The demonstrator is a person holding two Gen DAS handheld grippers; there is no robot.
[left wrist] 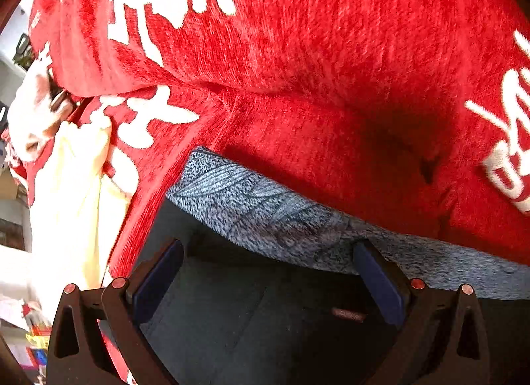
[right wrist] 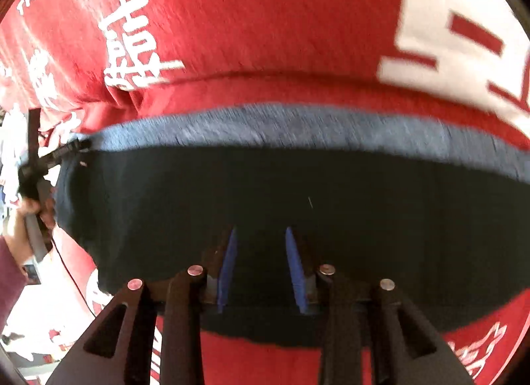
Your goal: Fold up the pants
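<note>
The pants [left wrist: 251,318] are dark, with a grey-blue heathered band [left wrist: 265,206] running along one edge. They lie flat on a red blanket [left wrist: 314,70] that's covered in white characters; what's under the blanket can't be made out.

Left claw [left wrist: 268,282]: fingers spread wide and released, nothing between the blue pads [left wrist: 159,282]. It sits low over the dark cloth, just short of the band, and the right-hand finger tip sits right at the band's near edge. Can't tell if the pads actually touch the fabric. Past the band it's all red blanket, with a shadowed dip in it. Off to the left of the pants there's a pale yellow cloth [left wrist: 73,192] on the blanket's edge.

Right claw [right wrist: 260,265]: fingers much closer together but there's a visible gap, with dark cloth showing between the pads [right wrist: 228,265]. Whether it's pinching a fold of the pants or just parked over them, can't tell from this angle. The near edge of the pants sits right under the claw's base, with red blanket showing below it. The band [right wrist: 298,130] runs across beyond the claw, then more blanket with big white print.

At the far left of the right wrist view, the left claw [right wrist: 71,148] pokes in at the corner of the pants, right where the band ends, with the person's hand [right wrist: 26,212] gripping its handle.
</note>
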